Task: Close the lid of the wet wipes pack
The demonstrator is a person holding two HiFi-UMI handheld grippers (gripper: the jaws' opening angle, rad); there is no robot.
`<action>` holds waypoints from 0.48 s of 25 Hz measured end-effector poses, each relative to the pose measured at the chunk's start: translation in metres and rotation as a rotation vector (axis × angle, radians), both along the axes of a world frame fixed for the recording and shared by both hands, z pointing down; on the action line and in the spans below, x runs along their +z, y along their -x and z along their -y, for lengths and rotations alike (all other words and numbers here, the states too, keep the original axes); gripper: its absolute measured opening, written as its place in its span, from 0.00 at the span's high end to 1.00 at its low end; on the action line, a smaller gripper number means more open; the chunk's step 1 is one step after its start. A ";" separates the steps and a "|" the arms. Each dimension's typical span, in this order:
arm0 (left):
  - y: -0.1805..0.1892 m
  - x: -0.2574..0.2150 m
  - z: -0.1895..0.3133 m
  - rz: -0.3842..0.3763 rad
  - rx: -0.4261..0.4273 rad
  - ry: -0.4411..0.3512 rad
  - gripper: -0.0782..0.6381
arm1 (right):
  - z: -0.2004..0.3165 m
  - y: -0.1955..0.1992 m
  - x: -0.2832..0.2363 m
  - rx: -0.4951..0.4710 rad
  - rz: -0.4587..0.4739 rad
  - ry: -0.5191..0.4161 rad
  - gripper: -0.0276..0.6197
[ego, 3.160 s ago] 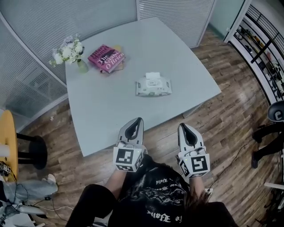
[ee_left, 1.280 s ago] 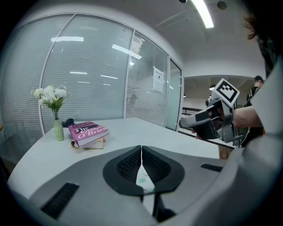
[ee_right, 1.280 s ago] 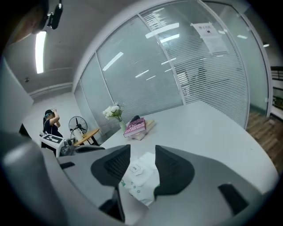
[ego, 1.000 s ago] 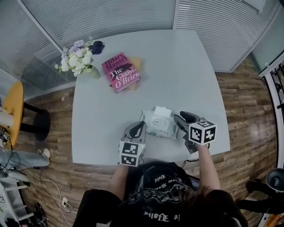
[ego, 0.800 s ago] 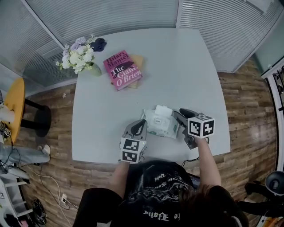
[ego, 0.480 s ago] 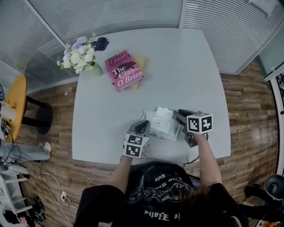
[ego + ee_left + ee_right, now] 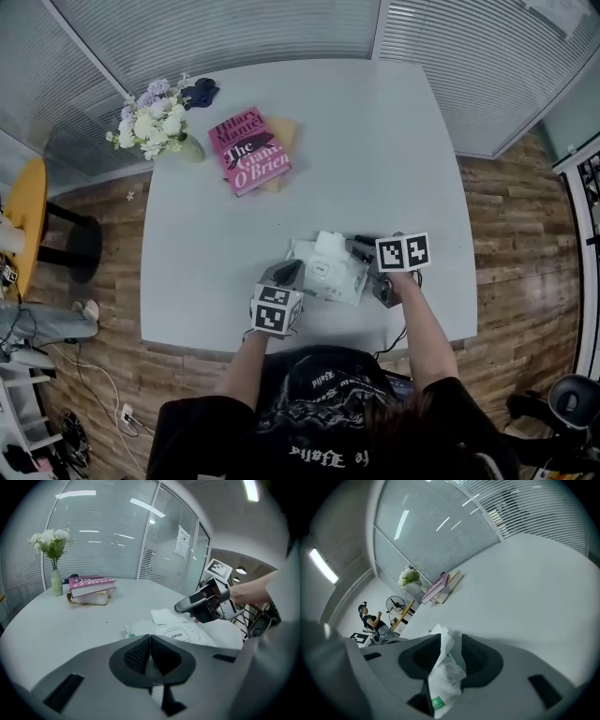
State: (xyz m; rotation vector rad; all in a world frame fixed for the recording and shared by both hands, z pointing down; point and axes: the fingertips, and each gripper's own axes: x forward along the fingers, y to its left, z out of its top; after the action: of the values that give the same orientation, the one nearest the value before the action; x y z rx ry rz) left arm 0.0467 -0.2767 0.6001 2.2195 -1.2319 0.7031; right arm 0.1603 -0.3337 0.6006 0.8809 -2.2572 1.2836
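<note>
Your left gripper [image 7: 150, 644] points down at the near left end of the wet wipes pack [image 7: 323, 274], jaws pressed together on nothing. Your right gripper [image 7: 451, 644], tilted down, has just been closing, jaws apart around the pack's crinkled end. Farther off, well clear on the grey table [image 7: 375, 141]: book [image 7: 248, 150], flowers [image 7: 148, 120], then blinds [image 7: 225, 33].

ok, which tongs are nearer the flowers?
Left. The left tongs, shut, sit at the wipes pack's left end, the side toward the flowers. The right tongs, jaws just been closing with the pack's right end between them, sit farther across.
</note>
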 end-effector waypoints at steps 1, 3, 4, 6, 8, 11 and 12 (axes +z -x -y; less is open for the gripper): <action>-0.002 0.000 0.000 -0.005 0.001 0.003 0.88 | 0.001 0.000 0.001 -0.004 0.001 0.002 0.75; -0.002 0.000 0.000 -0.011 0.001 0.005 0.88 | 0.003 0.001 0.001 -0.005 0.008 0.002 0.81; -0.002 0.000 0.000 -0.012 0.000 0.005 0.88 | 0.004 0.002 0.000 -0.004 0.013 0.002 0.87; -0.001 0.000 0.000 -0.017 -0.005 0.005 0.88 | 0.004 0.003 0.000 -0.007 0.019 0.003 0.91; -0.001 0.001 0.000 -0.027 -0.015 0.011 0.88 | 0.004 0.003 -0.001 -0.009 0.027 0.004 0.91; 0.000 0.002 0.001 -0.039 -0.029 0.016 0.88 | 0.005 0.004 -0.004 -0.003 0.047 0.001 0.91; 0.000 0.002 0.001 -0.041 -0.031 0.015 0.88 | 0.006 0.004 -0.005 -0.002 0.051 -0.004 0.91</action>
State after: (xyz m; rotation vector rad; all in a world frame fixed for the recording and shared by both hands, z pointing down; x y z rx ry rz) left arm 0.0466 -0.2777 0.6020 2.1872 -1.2337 0.6494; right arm 0.1564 -0.3393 0.5952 0.8560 -2.3000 1.3148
